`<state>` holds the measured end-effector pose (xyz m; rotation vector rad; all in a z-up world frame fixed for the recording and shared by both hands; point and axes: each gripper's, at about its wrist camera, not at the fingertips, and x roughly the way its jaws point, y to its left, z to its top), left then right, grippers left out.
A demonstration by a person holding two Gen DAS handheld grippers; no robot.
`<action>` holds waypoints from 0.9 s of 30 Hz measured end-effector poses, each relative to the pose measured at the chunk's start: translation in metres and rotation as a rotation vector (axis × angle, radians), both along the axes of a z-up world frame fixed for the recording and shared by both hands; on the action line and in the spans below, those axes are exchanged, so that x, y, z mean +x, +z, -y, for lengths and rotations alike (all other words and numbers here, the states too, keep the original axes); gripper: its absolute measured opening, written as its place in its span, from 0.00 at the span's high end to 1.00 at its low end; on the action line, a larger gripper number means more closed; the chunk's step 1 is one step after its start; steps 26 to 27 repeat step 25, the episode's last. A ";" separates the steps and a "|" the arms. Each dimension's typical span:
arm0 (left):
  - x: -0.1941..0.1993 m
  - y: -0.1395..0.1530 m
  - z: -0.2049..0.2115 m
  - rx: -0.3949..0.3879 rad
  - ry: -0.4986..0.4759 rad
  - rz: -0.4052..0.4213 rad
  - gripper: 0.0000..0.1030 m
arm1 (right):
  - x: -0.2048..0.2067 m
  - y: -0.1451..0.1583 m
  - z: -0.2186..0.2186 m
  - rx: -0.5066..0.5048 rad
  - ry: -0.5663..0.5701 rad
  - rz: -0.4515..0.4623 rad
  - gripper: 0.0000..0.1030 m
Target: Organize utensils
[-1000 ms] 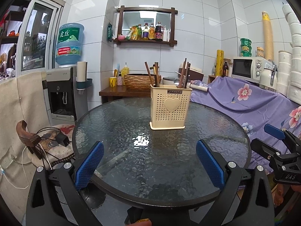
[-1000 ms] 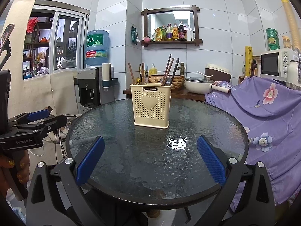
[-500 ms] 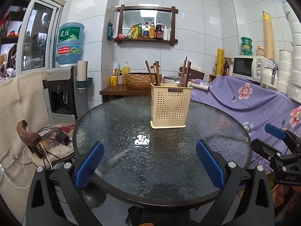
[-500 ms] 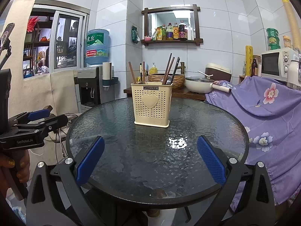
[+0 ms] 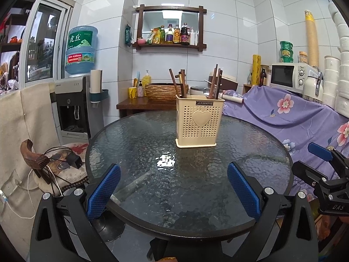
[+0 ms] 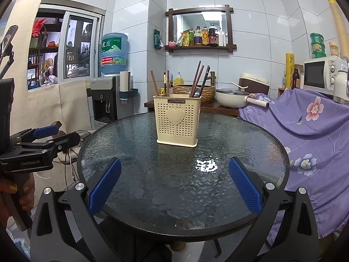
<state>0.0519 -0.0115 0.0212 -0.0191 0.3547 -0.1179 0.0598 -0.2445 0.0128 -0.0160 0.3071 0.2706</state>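
A round table [image 5: 135,144] of dark, pebbled glass with a black rim is filling the middle of a small white-tiled kitchen, its top catching one bright patch of ceiling light. Toward the far side of the glass a cream plastic utensil holder [image 5: 199,123] is standing upright, square in plan, its walls pierced with rows of tiny holes around a raised heart (a label near the rim reads JIANHAO). Dark wooden chopsticks [image 5: 216,80] are leaning out of it at angles, and a metal spoon [image 6: 193,91] is showing just above its rim in the right wrist view. Behind the table a water dispenser [image 5: 75,107] is carrying a blue bottle, a dark wooden wall shelf [image 5: 171,29] is holding sauce bottles, and a low wooden counter is bearing a woven basket [image 5: 162,90]. A purple floral cloth [image 5: 283,113] is draping the furniture to the right, with a white microwave [image 5: 288,76] sitting above it. The left gripper [image 5: 173,191] is hanging over the near edge of the table, its blue ribbed pads spread wide with nothing between them. The right gripper [image 6: 174,185] is doing likewise, jaws wide apart and empty, well short of the holder. At the left edge of the right wrist view, a hand [image 6: 15,193] is gripping the left tool's handle.
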 end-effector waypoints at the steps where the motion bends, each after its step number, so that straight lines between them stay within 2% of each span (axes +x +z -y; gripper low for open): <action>1: 0.001 0.000 -0.001 0.000 -0.001 -0.001 0.06 | 0.000 0.000 0.000 -0.002 0.000 0.000 0.06; 27: 0.004 -0.001 -0.005 -0.006 -0.005 -0.024 0.06 | 0.000 -0.002 -0.002 -0.004 0.001 -0.010 0.06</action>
